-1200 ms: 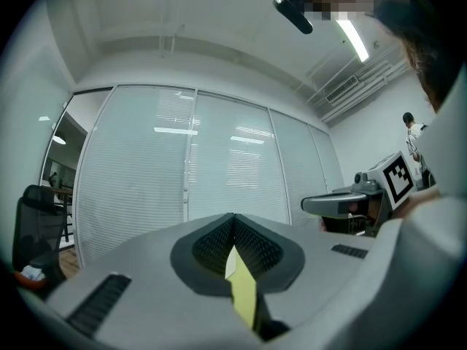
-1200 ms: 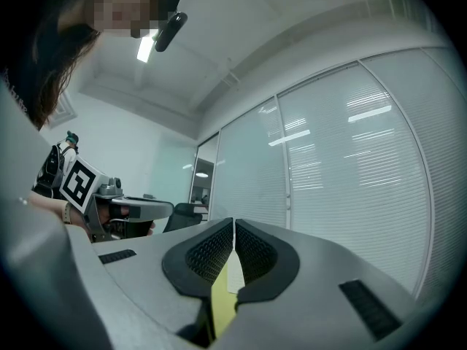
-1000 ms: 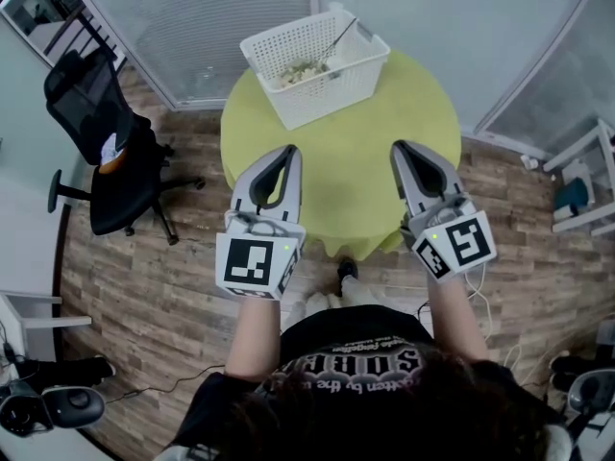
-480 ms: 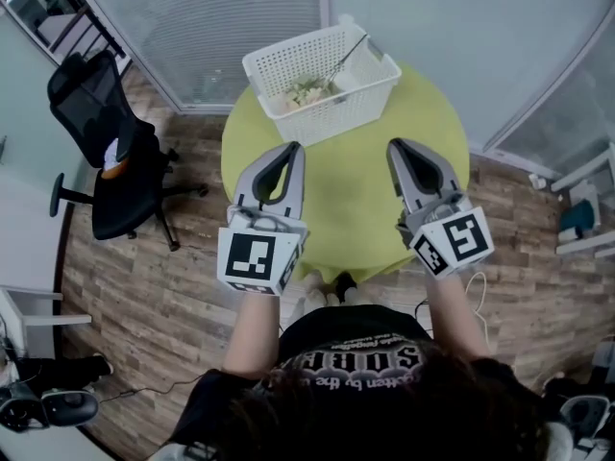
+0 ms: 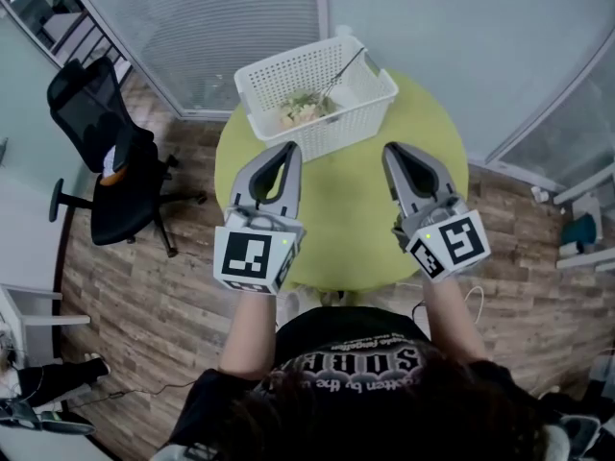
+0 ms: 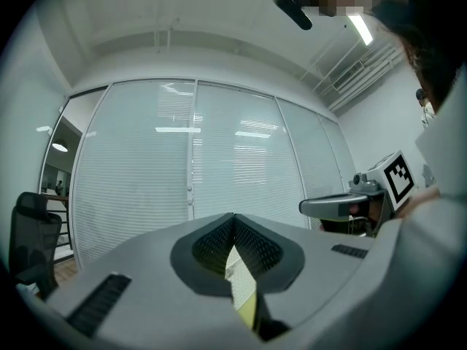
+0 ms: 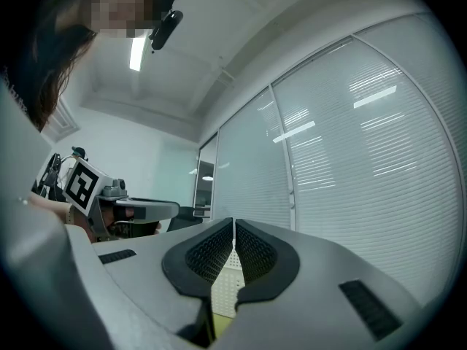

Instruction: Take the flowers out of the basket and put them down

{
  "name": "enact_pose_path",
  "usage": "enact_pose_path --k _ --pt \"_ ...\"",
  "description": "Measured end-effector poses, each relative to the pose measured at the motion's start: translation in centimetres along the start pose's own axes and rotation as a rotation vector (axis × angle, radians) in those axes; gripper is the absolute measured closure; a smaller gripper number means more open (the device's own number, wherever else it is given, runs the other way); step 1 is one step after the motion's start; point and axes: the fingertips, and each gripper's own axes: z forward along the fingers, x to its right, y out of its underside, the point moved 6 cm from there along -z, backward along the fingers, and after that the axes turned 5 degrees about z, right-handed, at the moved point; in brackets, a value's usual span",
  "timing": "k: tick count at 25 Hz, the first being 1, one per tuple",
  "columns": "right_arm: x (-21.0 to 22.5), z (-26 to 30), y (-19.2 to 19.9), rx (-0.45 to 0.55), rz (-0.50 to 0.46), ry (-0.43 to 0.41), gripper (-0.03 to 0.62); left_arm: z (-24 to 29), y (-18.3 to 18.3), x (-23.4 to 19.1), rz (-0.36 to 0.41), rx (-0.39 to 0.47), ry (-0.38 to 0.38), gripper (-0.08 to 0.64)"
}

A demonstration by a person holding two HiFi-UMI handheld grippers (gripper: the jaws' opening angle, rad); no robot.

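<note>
A white mesh basket [image 5: 332,123] stands at the far side of a round yellow-green table [image 5: 356,219]. Pale flowers with green stems [image 5: 303,109] lie inside it, and one long stem leans on its back rim. My left gripper [image 5: 286,149] hovers over the table just short of the basket's near wall, jaws shut and empty. My right gripper [image 5: 392,150] is level with it on the right, also shut with nothing held. In the left gripper view the closed tips [image 6: 233,217] point at the basket [image 6: 237,268]. The right gripper view shows its tips [image 7: 233,222] touching.
A black office chair [image 5: 110,166] stands on the wood floor left of the table. Glass partitions with blinds [image 5: 221,17] run behind the basket. White shelving [image 5: 586,229] sits at the right edge. Cables lie on the floor by the person's feet.
The person has moved a little closer to the table, so both grippers sit slightly nearer the basket. Both jaws have stayed shut.
</note>
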Motion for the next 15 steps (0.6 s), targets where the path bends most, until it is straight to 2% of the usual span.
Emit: enact_pose_path --k 9,15 --pt "1.7 1.2 0.8 0.0 0.027 0.003 0.561 2.7 0.3 -0.2 -0.002 0.0 0.025 0.557" --pt "2.6 2.6 1.7 -0.006 0.038 0.043 0.561 5.1 0.0 -2.5 0.023 -0.001 0.05 0.557"
